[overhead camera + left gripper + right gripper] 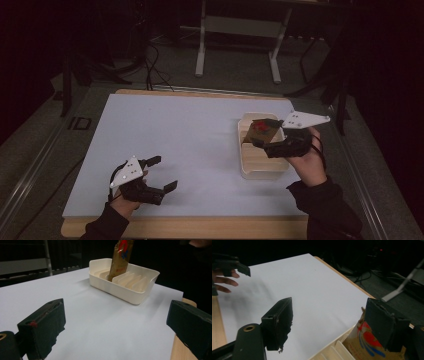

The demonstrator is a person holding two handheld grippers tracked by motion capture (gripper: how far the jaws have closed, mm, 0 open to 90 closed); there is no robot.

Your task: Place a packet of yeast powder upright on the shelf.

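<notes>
**Packet stands in the rack, right gripper spread beside it**

The brown packet (261, 131) with red print stands tilted in a far slot of the cream slotted tray (263, 169), at about three o'clock on the white table (190, 145). The right gripper (257, 134) hangs over the tray, jaws spread; in the right gripper view the packet (364, 340) sits against one jaw, unpinched. The left gripper (162, 172), at seven o'clock, gapes wide and empty, well apart from the tray.

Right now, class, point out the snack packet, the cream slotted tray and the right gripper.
snack packet (120, 262), left gripper view, its brown middle.
cream slotted tray (117, 291), left gripper view, its near wall.
right gripper (329, 322), right gripper view, midway between fingertips.
</notes>
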